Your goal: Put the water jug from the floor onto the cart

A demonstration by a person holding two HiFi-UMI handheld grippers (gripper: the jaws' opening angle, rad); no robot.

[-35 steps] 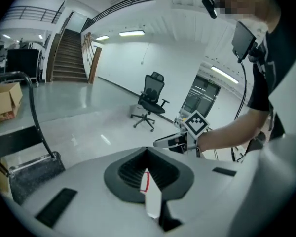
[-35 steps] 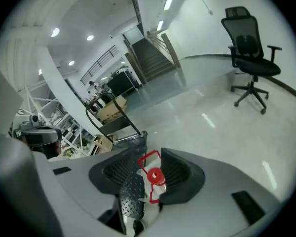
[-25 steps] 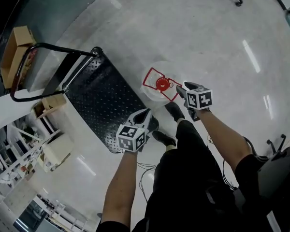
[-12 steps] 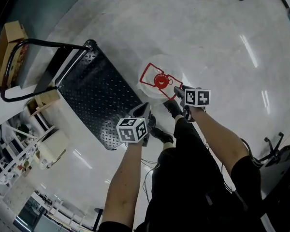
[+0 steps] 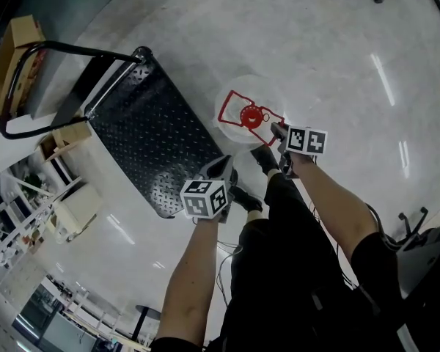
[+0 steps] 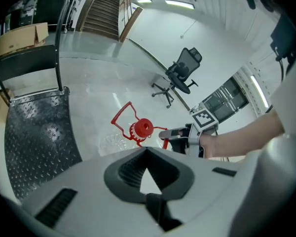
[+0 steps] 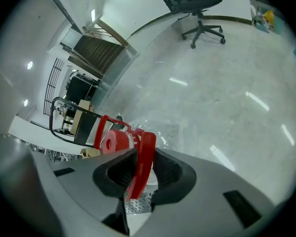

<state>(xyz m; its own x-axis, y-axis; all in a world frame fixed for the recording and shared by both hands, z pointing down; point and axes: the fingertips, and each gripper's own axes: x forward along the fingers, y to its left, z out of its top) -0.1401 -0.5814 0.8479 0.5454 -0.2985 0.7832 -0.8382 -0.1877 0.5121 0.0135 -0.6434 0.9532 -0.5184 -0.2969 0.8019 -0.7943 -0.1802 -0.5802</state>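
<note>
The left gripper is held with its jaws apart and nothing between them, near the cart's near corner. The right gripper's jaws have just been closing; the water jug's red handle is seen between them, not yet squeezed. The jug is stood on the floor, just beside the cart's long edge.

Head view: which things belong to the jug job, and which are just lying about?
Job:
- water jug with its red handle
- cart
- right gripper, jaws just been closing, the handle between them
- left gripper, open, empty

Lying about:
- office chair
- cardboard box
- staircase
</note>
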